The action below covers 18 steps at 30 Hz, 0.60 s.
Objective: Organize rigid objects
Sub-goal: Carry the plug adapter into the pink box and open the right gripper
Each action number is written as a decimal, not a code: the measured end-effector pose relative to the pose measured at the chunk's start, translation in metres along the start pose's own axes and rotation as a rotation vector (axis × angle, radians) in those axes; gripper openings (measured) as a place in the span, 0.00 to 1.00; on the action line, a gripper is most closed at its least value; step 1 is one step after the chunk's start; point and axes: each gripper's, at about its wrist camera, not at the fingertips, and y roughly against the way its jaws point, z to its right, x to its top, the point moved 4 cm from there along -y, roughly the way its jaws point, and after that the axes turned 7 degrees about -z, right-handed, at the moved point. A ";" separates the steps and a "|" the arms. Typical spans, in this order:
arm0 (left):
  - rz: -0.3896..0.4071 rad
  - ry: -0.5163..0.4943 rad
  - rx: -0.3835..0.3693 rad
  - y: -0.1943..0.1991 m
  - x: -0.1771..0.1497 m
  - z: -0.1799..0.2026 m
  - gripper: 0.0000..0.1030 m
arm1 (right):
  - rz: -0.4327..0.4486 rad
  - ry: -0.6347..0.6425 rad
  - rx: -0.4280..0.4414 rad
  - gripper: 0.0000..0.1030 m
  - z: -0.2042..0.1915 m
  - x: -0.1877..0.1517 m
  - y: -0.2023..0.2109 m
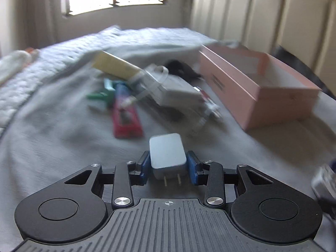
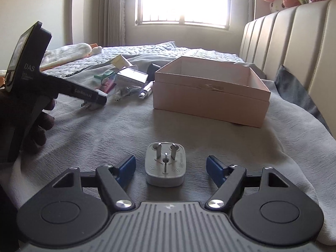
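My left gripper point(image 1: 168, 166) is shut on a white two-prong charger point(image 1: 167, 151) and holds it above the bed; it shows in the right wrist view point(image 2: 95, 101) too, with the charger's prongs point(image 2: 85, 105) sticking out. My right gripper point(image 2: 170, 168) is open, its blue pads on either side of a white three-pin plug adapter point(image 2: 165, 166) that lies pins-up on the grey sheet. An open pink box point(image 2: 212, 86) stands ahead to the right, also in the left wrist view point(image 1: 258, 88).
A pile of loose items lies left of the box: a red pack point(image 1: 126, 115), a green item point(image 1: 98, 95), a yellow box point(image 1: 115, 64), a white box point(image 1: 178, 89), a black object point(image 1: 180, 67). A padded headboard point(image 2: 294, 48) runs along the right. A folded towel point(image 2: 69, 51) lies at the far left.
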 end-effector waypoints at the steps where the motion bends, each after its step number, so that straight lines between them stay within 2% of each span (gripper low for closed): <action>1: 0.019 -0.004 -0.003 0.002 -0.001 0.000 0.38 | 0.000 0.010 -0.008 0.73 -0.002 0.000 -0.001; 5: 0.046 0.033 0.006 0.001 0.003 -0.005 0.38 | 0.003 0.043 -0.034 0.68 -0.009 0.002 -0.003; 10: 0.012 0.003 0.038 -0.008 0.009 -0.001 0.38 | -0.011 0.069 -0.023 0.59 -0.013 0.005 -0.002; 13: 0.006 -0.002 0.049 -0.006 0.008 0.000 0.37 | -0.025 0.068 -0.007 0.46 -0.013 0.006 -0.002; 14: 0.007 -0.005 0.052 -0.004 0.007 0.001 0.37 | -0.026 0.069 -0.008 0.39 -0.013 0.006 -0.001; 18: 0.033 -0.039 0.011 0.015 -0.004 0.010 0.36 | -0.017 0.069 0.010 0.38 -0.008 0.010 0.011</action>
